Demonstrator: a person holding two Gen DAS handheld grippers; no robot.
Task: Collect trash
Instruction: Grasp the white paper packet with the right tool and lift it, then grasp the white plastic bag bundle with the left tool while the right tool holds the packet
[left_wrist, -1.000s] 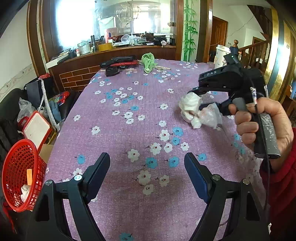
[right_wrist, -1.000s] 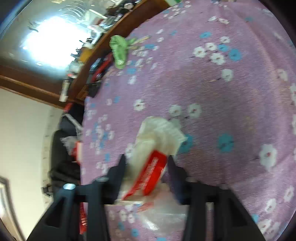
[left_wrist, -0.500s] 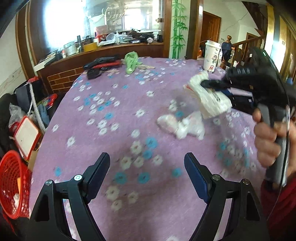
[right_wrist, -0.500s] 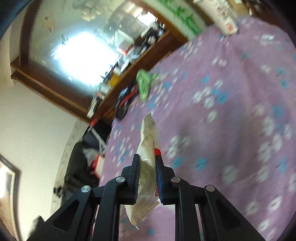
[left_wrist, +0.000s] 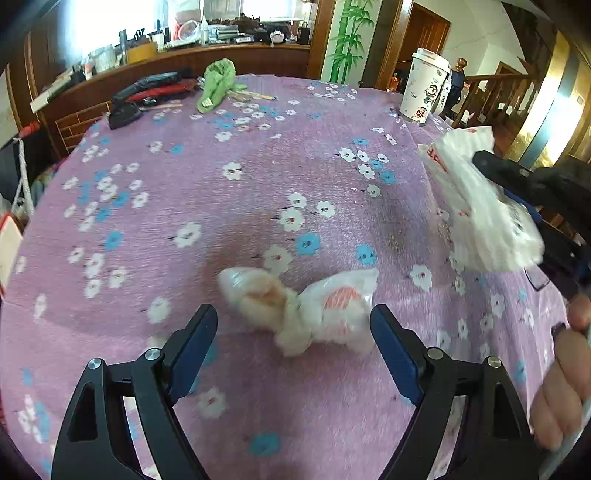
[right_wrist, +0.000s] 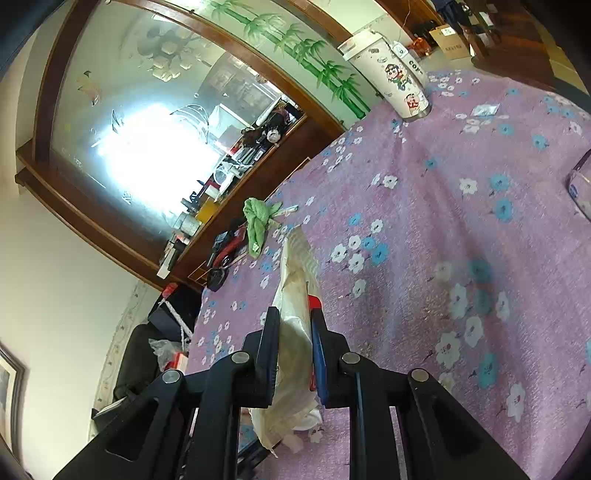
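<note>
A crumpled white plastic bag with red print (left_wrist: 306, 310) lies on the purple flowered tablecloth (left_wrist: 229, 199), just ahead of my left gripper (left_wrist: 293, 332), which is open and empty with the bag between its fingertips' line. My right gripper (right_wrist: 293, 332) is shut on a white wrapper with red print (right_wrist: 295, 295) and holds it above the table. In the left wrist view the wrapper (left_wrist: 476, 199) and the right gripper (left_wrist: 517, 177) are at the right edge, raised.
A white cartoon tumbler (left_wrist: 424, 88) stands at the far right of the table. A green cloth (left_wrist: 218, 81), black and red tools (left_wrist: 147, 92) lie at the far edge by a cluttered wooden counter (left_wrist: 184, 51). A clear glass rim (right_wrist: 580, 188) shows at right.
My right gripper closed on the wrapper and lifted it up and to the right, leaving the crumpled bag on the cloth. My left gripper moved forward toward that bag and stayed open.
</note>
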